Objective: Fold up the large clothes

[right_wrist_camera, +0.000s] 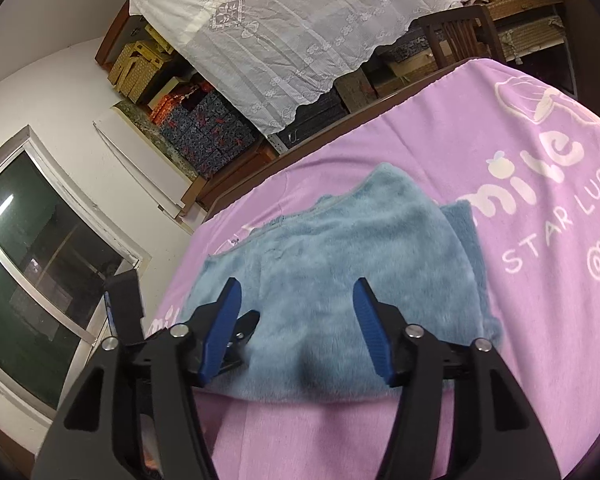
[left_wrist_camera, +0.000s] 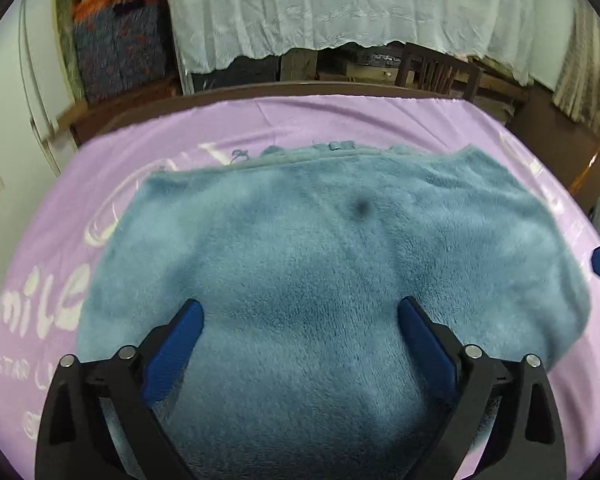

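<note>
The room was evenly and rather softly lit from overhead, a bright strip of light mirrored in the dark window (right_wrist_camera: 40, 264), so the purple blanket (left_wrist_camera: 340, 120) showed no glare and only faint soft shadows lay on the blue fleece garment (left_wrist_camera: 320, 280). Both fisheye views bent straight lines hard toward the edges and closed in a black rim at the corners. The left wrist view was smeared, the fleece pile and the stacked boxes (left_wrist_camera: 116, 48) by the wall blurred, while the right wrist view looked sharper apart from some softness near the fleece's close edge.
</note>
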A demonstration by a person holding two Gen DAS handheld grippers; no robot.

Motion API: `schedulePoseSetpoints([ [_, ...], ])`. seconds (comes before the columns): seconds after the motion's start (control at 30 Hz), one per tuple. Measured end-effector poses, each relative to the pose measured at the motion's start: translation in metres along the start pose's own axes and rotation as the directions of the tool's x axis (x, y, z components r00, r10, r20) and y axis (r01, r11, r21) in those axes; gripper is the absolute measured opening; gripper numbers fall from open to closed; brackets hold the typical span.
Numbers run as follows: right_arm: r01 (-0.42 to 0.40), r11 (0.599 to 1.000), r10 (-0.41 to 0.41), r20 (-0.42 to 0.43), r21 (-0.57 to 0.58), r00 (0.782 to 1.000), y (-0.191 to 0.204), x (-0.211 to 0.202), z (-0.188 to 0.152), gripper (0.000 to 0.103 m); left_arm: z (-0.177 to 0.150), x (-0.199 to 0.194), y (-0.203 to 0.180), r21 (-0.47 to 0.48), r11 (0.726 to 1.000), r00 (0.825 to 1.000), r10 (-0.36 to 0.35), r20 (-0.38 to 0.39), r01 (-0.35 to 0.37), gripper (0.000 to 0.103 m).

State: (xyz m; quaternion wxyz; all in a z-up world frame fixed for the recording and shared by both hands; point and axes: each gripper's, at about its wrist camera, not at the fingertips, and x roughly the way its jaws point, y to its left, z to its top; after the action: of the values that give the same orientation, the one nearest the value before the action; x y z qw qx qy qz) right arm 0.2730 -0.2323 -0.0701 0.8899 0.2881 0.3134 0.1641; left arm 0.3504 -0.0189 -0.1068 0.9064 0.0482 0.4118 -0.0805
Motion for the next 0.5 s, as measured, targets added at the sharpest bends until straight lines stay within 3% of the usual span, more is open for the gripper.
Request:
schedulePoseSetpoints([
  [0.27, 0.020, 0.997, -0.020, 0.001, 0.079, 1.000, -0.014, -0.011, -0.022, 0.063, -0.001, 0.003, 0.003, -0.003, 1.000, 1.000, -0.001, -0.008, 0.001, 0.099],
  [0.5, 0.002, 0.985, 0.000, -0.016, 0.171, 1.000, -0.028, -0.025, -0.048, 0.067, -0.001, -0.016, 0.010, -0.061, 0.992, 0.994, -0.108, -0.003, 0.108, 0.098],
])
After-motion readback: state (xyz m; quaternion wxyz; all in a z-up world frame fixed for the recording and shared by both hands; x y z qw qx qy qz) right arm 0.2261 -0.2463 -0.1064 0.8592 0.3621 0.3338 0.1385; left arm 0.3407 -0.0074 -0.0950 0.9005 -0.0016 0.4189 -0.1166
